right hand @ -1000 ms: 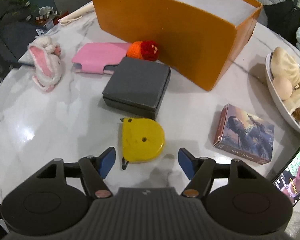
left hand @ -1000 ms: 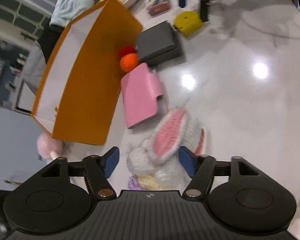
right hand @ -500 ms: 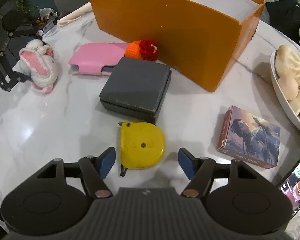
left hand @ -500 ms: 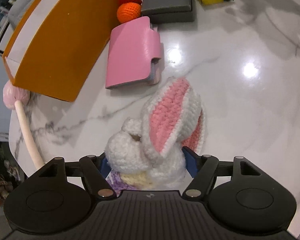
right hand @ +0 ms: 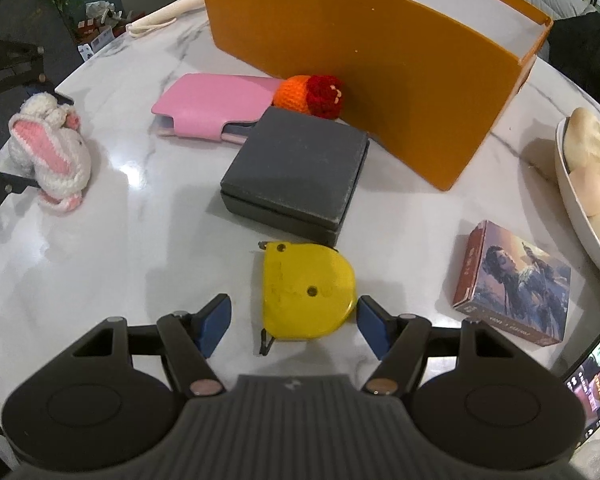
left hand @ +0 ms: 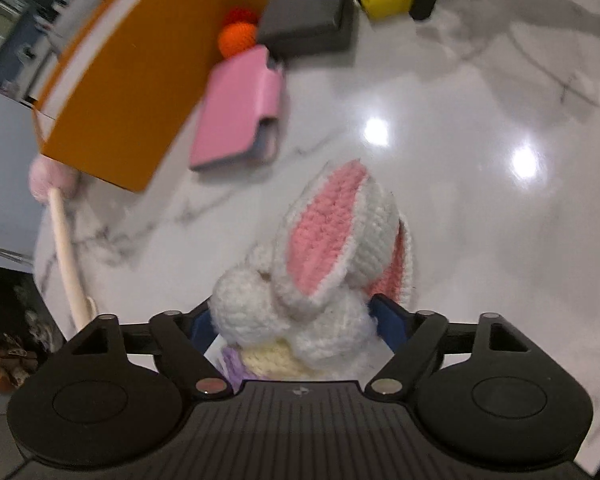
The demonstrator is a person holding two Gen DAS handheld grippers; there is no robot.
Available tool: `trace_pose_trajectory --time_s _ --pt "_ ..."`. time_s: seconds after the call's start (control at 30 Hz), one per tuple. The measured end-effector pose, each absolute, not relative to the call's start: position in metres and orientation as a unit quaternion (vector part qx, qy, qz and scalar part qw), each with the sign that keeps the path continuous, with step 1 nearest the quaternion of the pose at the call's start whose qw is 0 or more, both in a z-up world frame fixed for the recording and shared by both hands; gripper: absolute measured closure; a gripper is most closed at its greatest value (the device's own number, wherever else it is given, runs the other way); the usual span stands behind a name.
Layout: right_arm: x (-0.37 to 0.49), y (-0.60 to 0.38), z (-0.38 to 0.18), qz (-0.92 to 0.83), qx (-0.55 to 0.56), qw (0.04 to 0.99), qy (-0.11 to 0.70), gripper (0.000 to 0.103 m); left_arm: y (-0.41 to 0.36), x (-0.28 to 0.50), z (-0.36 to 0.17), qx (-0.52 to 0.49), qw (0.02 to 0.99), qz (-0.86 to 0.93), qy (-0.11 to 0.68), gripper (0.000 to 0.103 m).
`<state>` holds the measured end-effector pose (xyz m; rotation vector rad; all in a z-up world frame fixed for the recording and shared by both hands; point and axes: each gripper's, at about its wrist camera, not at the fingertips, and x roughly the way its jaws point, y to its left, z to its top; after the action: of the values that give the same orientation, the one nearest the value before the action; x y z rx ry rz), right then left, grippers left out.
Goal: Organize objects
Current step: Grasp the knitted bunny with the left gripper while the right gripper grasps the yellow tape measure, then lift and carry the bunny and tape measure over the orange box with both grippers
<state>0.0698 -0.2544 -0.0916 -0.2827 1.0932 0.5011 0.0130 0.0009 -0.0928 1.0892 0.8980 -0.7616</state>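
Our left tongs [left hand: 292, 320] clamp the knitted rabbit [left hand: 320, 264]; our right tongs [right hand: 294, 320] stand apart around the yellow tape measure [right hand: 306, 290], untouched.

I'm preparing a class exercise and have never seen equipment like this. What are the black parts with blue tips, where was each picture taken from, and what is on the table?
They are two hand-held grippers, each with a camera looking along its fingers. The left gripper has its blue tips around a crocheted bunny; whether it squeezes is unclear. The right gripper is open around a yellow tape measure. On the marble table also lie a pink wallet, a grey box, an orange-and-red crocheted toy, a card box and an orange bin.
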Motion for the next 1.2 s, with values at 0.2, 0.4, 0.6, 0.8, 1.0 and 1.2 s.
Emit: trace_pose_trajectory --time_s 0.2,0.4,0.6,0.8,1.0,1.2 --pt "0.072 -0.248 -0.095 0.226 -0.142 0.820 0.507 0.032 0.012 0.016 -0.086 0.427 0.731 -0.350 0.400 0.021" --pt "0.072 -0.248 -0.093 0.232 -0.150 0.821 0.500 0.048 0.019 0.010 -0.080 0.392 0.742 -0.365 0.403 0.025" --pt "0.075 -0.248 -0.093 0.234 -0.151 0.821 0.499 0.050 0.025 0.012 -0.075 0.344 0.752 -0.368 0.424 0.026" --pt "0.071 -0.248 -0.093 0.231 -0.153 0.822 0.497 0.050 0.027 0.017 -0.070 0.336 0.770 -0.334 0.427 0.026" --pt "0.070 -0.246 -0.093 0.229 -0.155 0.819 0.503 0.050 0.025 0.017 -0.076 0.346 0.768 -0.324 0.429 0.026" --pt "0.065 -0.236 -0.091 0.209 -0.163 0.809 0.524 0.050 0.021 0.023 -0.079 0.338 0.773 -0.327 0.426 0.026"
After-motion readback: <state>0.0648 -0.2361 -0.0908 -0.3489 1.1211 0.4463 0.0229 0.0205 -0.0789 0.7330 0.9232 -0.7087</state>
